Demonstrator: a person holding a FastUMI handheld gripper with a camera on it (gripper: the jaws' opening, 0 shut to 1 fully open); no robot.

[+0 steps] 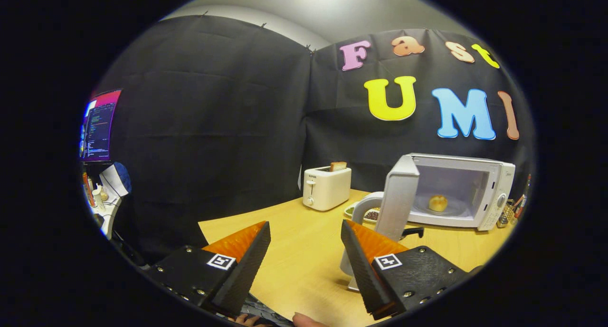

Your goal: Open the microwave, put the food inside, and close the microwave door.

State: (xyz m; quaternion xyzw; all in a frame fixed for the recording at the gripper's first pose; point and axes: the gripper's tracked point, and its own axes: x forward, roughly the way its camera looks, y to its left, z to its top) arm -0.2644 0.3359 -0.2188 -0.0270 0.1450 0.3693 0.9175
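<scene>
The bun (438,203) sits inside the microwave (475,189), its door (398,201) swung open; the gripper (304,232), fingers wide and empty, hangs near the door (closing it, likely by a push, remains)

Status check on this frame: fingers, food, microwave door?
Gripper fingers open, empty, over the table. Food sits inside the microwave. Door open, unclosed, just beyond the right finger. Nothing blocking its swing.

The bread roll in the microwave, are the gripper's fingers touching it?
Apart. In the gripper view the gripper is open with bare table between its fingers, while the bread roll sits on the plate inside the open microwave, well beyond them.
</scene>
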